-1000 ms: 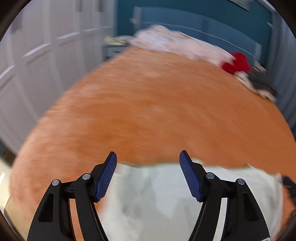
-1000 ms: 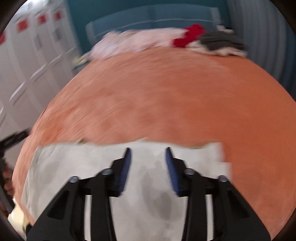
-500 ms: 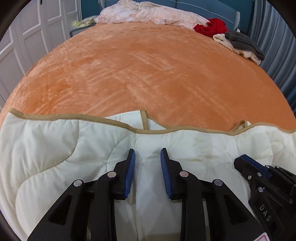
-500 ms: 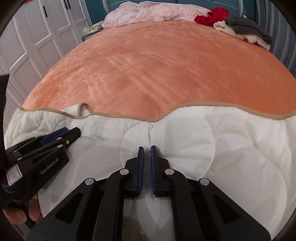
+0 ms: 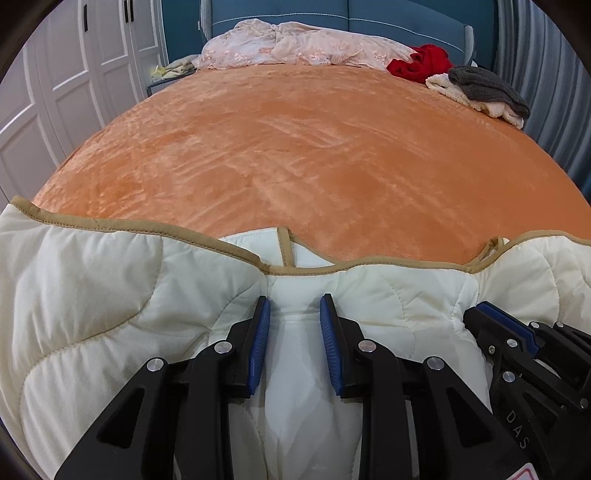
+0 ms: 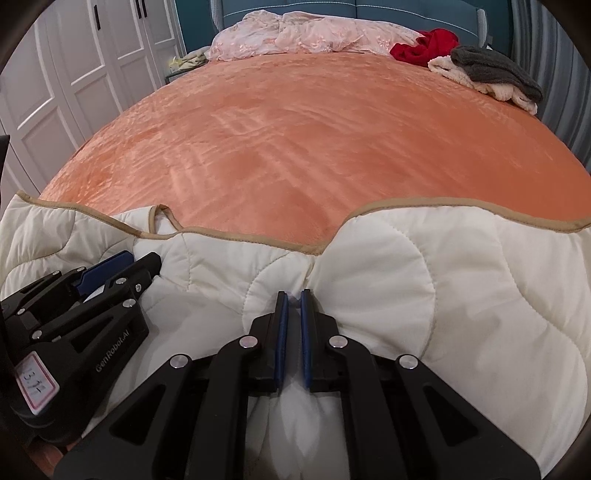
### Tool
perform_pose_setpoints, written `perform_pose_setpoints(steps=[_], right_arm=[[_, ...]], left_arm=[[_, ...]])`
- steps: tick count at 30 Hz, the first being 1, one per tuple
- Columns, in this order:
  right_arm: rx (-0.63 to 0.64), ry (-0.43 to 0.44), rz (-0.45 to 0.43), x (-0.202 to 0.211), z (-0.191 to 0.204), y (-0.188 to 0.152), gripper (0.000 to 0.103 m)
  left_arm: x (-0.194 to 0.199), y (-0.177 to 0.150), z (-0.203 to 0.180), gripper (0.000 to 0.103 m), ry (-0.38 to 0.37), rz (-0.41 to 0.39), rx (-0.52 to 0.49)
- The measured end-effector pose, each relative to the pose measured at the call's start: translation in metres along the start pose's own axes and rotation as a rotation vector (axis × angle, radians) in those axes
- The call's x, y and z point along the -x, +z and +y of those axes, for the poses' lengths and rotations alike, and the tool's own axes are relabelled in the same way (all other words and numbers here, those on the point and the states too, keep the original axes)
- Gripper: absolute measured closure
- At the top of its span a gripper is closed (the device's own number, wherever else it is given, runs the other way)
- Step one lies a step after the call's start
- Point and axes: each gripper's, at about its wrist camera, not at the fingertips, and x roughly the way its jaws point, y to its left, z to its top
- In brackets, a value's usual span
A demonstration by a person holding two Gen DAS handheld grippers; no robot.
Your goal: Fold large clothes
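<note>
A cream quilted garment with tan trim [image 5: 92, 295] lies bunched at the near edge of the orange bed [image 5: 295, 147]; it also shows in the right wrist view [image 6: 461, 295]. My left gripper [image 5: 294, 314] is pinched on a fold of the garment, its jaws a hand-width apart with cloth between them. My right gripper [image 6: 290, 302] is shut tight on another fold. The right gripper shows at the lower right of the left wrist view [image 5: 517, 339], and the left gripper at the lower left of the right wrist view [image 6: 110, 273]. The two grippers sit close side by side.
A pink lace cloth [image 5: 295, 44], a red garment [image 5: 421, 62] and a grey and cream pile [image 5: 484, 92] lie at the far end by the blue headboard [image 5: 369, 18]. White wardrobe doors [image 5: 55, 92] stand left. A grey curtain [image 5: 546, 74] hangs right.
Both grippers have dropped onto the cream garment and closed on folds of it. Since half a second ago the view has barely shifted; the garment's edge has gathered a little.
</note>
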Motion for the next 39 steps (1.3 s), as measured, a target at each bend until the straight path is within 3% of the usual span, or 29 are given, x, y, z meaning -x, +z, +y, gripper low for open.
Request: perform_pose_setpoints(steps=[10,14,16,17,20,23,26,31,39], right_arm=[[0.004,-0.010,-0.017,-0.001,0.002,0.000,0.099],[-0.032,0.041,0.032,0.000,-0.005,0.006,0.098],[-0.069,0.052,0.065,0.015,-0.011,0.013,0.098],[-0.078,0.057,0.054,0.026,-0.012,0.015,0.093],[-0.060,0.094,-0.010,0.075,-0.005,0.006,0.093],[-0.031,0.115,-0.015,0.104,0.010,-0.012,0.093],[-0.024,0.129,0.044,0.106,0.026,-0.031,0.093],[0.008,0.101,0.148,0.088,0.045,-0.052,0.093],[0.095,0.021,0.137,0.072,0.058,-0.064,0.094]], left_arm=[[-0.002,-0.001,-0.006,0.077,0.032,-0.009,-0.020],[0.003,0.006,0.001,0.076,-0.007,0.023,0.009],[0.016,0.012,0.014,0.074,-0.055,0.053,0.057],[0.026,0.014,0.023,0.074,-0.077,0.049,0.092],[0.067,0.007,0.058,0.073,-0.132,0.024,0.220],[0.090,-0.008,0.087,0.073,-0.101,0.041,0.271],[0.094,-0.028,0.110,0.073,-0.095,0.087,0.321],[0.089,-0.048,0.116,0.073,-0.074,0.101,0.309],[0.076,-0.066,0.103,0.073,0.000,0.044,0.215]])
